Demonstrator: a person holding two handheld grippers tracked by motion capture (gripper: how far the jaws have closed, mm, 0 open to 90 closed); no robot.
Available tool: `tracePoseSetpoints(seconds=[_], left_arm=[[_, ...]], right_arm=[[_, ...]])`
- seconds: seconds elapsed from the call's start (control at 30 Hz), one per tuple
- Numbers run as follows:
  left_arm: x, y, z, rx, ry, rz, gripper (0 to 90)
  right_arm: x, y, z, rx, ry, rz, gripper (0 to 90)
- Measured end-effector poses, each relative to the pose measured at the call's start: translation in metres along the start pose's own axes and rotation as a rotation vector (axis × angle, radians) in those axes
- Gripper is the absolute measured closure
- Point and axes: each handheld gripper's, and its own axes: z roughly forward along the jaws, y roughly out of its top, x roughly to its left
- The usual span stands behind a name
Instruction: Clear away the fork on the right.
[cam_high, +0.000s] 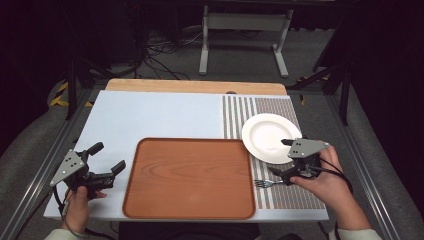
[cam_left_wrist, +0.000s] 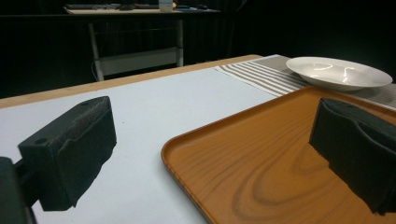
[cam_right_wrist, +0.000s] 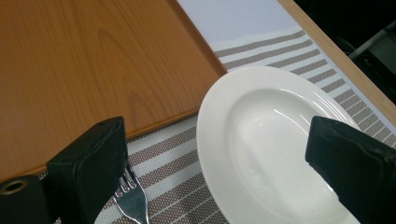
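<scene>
A: Where does the plate (cam_right_wrist: 275, 140) sit against the right gripper (cam_high: 283, 157)?

B: Right between its jaws, which stand wide and hold nothing. In the right gripper view one jaw hangs over the plate's far side, the other stays outside the near rim, above the fork (cam_right_wrist: 132, 198). The fork lies on the striped placemat (cam_right_wrist: 177, 158), its tines just beside that second jaw.

A: So how would you take the plate?

B: My judgement: the step in hand is a grasp on the rim. I'd lower so one jaw goes inside the rim and one outside, pinch the rim squarely, and keep clear of the fork tines, since a nudge would send it sliding. The glaze looks slick, so a firm, level hold matters.

A: And the tray (cam_high: 190, 177)?

B: It's just beyond the outer jaw, edge close to the plate; whether they touch I can't tell. It is bare, so it's the likely landing place.

A: The left gripper (cam_high: 107, 156)?

B: Also wide and holding nothing. In its own view one jaw hovers over the tray's (cam_left_wrist: 261, 163) corner, the other over the pale table (cam_left_wrist: 154, 107).

A: The room?

B: Dark around; a grey floor with cables and a white frame (cam_high: 245, 30) beyond the table's wooden far edge.
</scene>
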Motion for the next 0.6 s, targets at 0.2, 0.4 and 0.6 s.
tracePoseSetpoints(seconds=[0.2,0.4,0.6], left_arm=[[0.0,0.0,0.0,0.003,0.004,0.003,1.3],[-0.001,0.0,0.001,0.006,0.014,0.002,1.3],[0.0,0.0,0.001,0.013,0.014,-0.002,1.3]], right_arm=[[-0.001,0.007,0.004,0.053,0.015,-0.037,6.9],[-0.003,0.01,0.008,0.107,0.032,-0.061,6.8],[-0.006,0.014,0.011,0.175,0.056,-0.099,7.0]])
